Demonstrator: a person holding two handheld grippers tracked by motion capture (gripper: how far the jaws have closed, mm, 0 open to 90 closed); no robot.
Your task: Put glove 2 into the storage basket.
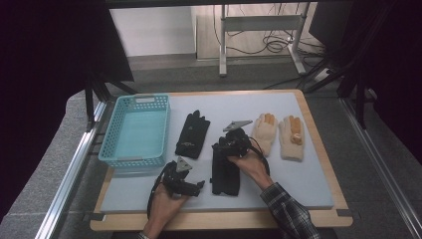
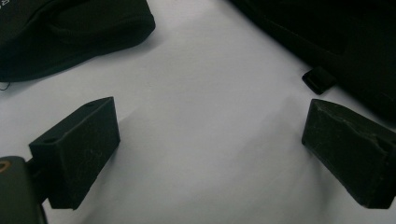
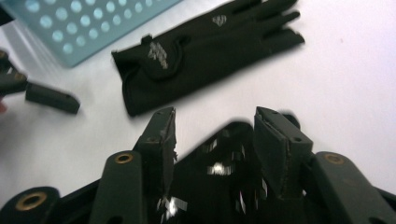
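A turquoise perforated basket [image 1: 137,130] is sitting at the far left of the grey mat [image 1: 308,184], which is lying on a wooden table [image 1: 219,220]. In the right gripper view a corner of the basket [image 3: 84,25] is showing at the top left.

Near the basket's near edge, the left gripper [image 1: 195,187] is resting low over the mat in the person's left hand [image 1: 164,204]. In the left gripper view its 2 jaws are standing wide apart with bare mat between them, holding nothing.

Just right of the basket, 1 black glove [image 1: 193,135] is lying flat, fingers pointing far; in the right gripper view the same black glove [image 3: 205,51] is lying stretched out beyond the jaws. To its right and nearer, a second black glove [image 1: 225,174] is lying flat, and the right gripper [image 1: 234,144], held by the right hand [image 1: 251,167], is hovering at its far end. In the right gripper view the jaws are standing apart with the second black glove's [image 3: 219,177] fabric between them; whether they are pinching it I cannot tell.

Further right, 2 cream gloves with orange fingertips, one [image 1: 264,133] beside the other [image 1: 292,138], are lying side by side
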